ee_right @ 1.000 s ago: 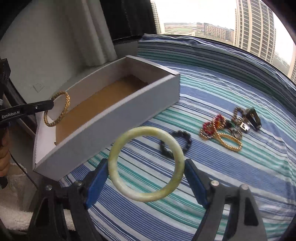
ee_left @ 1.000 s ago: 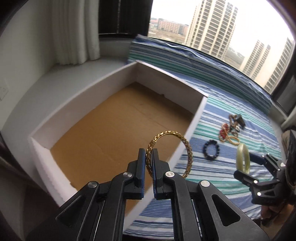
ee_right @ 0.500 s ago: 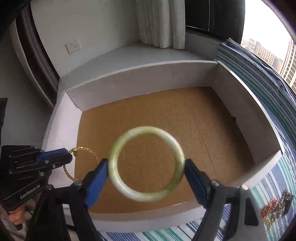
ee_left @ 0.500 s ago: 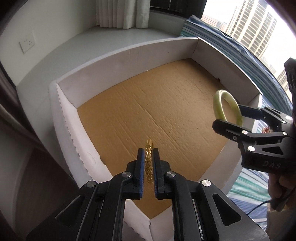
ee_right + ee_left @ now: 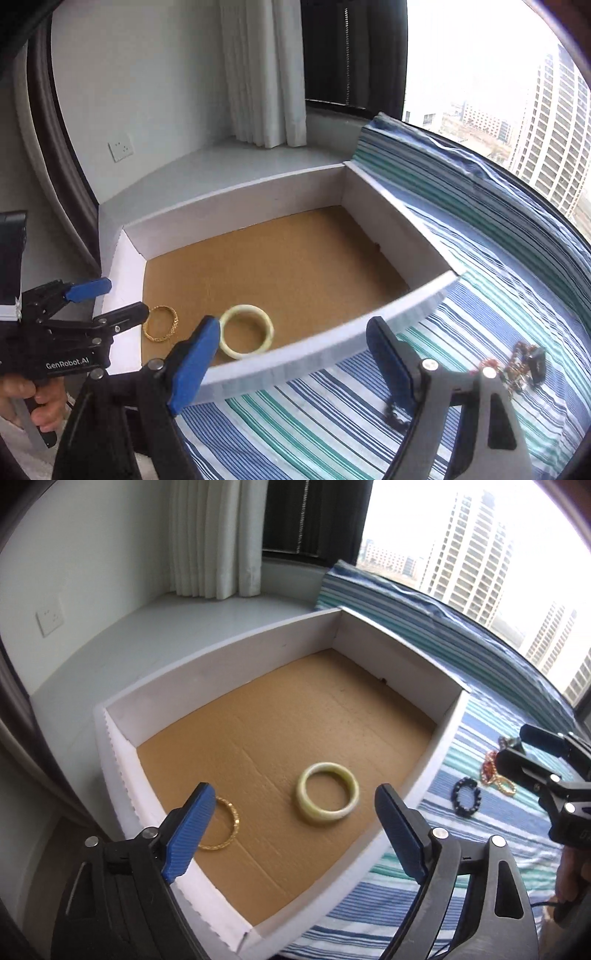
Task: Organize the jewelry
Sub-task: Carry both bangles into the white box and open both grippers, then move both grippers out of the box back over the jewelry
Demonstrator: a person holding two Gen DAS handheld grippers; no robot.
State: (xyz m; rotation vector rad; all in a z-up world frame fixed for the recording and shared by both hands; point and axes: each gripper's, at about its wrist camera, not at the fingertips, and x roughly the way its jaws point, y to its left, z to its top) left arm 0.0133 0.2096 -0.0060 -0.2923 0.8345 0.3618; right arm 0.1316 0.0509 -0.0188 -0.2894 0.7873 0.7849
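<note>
A gold chain bracelet (image 5: 235, 821) (image 5: 173, 322) and a pale green bangle (image 5: 321, 816) (image 5: 240, 355) lie flat on the brown floor of the white-walled box (image 5: 221, 664) (image 5: 258, 188), near its front corner. My left gripper (image 5: 293, 789) (image 5: 127, 297) hovers just above the gold bracelet; its jaws are opening and nothing is between them. My right gripper (image 5: 291, 325) (image 5: 517, 750) is open and empty, over the striped cloth outside the box's right wall.
On the blue-green striped cloth (image 5: 480, 280), right of the box, lie a black bead bracelet (image 5: 458, 791) and a tangle of red and gold jewelry (image 5: 495, 771) (image 5: 524, 362). A grey sill, white curtain and window stand behind. A hand (image 5: 22, 398) holds the left gripper.
The left gripper has opened and the gold bracelet now lies in the box. The green bangle has left the right gripper and rests in the box; that gripper has pulled back right.
</note>
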